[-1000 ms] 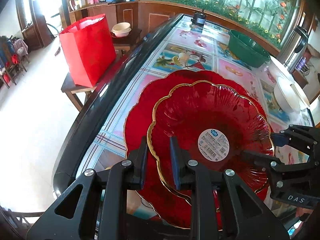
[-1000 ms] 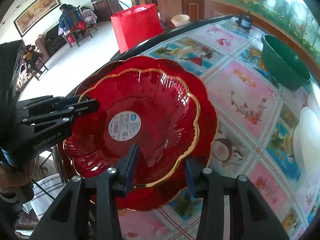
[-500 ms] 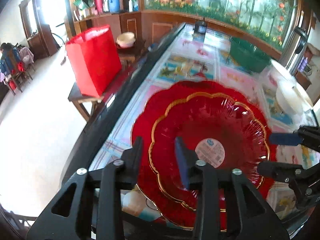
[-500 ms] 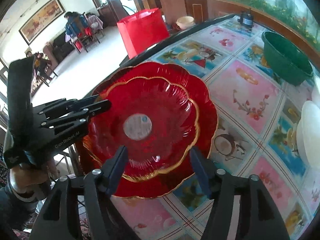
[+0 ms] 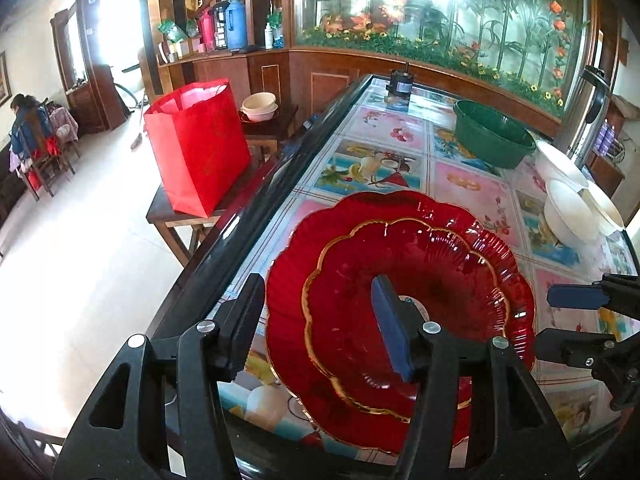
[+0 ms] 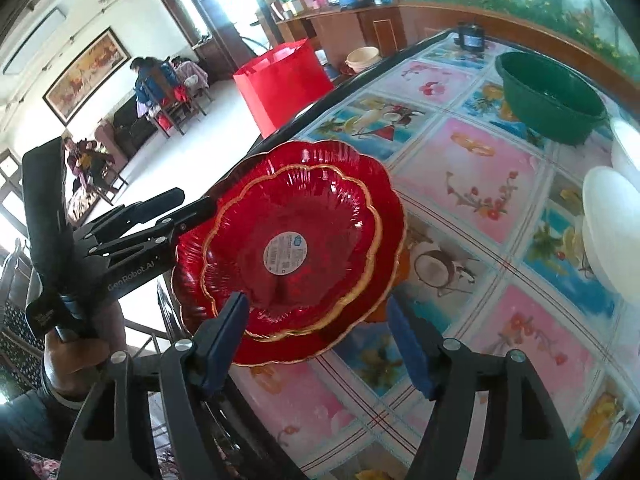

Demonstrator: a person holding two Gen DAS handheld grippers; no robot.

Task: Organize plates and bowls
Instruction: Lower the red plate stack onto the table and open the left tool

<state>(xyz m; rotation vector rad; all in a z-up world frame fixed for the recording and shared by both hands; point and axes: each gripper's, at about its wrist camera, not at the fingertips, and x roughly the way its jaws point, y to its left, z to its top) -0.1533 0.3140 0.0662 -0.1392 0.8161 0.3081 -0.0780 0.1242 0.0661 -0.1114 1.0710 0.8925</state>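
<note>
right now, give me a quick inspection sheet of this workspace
surface: table under a fruit-print cloth
job's things: small red plate nested in large red plate; green basin and white bowls farther along
clutter: small dark device at far end
grippers: left gripper and right gripper, jaws opening, neither pressing the plates
cables: nothing seen
surroundings: red bag on side table; people seated in the distance

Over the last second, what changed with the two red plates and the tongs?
Both tongs let go: the left tongs and right tongs were clamped on the smaller red plate's rim; their jaws are opening and have drawn back, clear of it. That plate stays nested on the larger red plate; the green basin hasn't moved.
</note>
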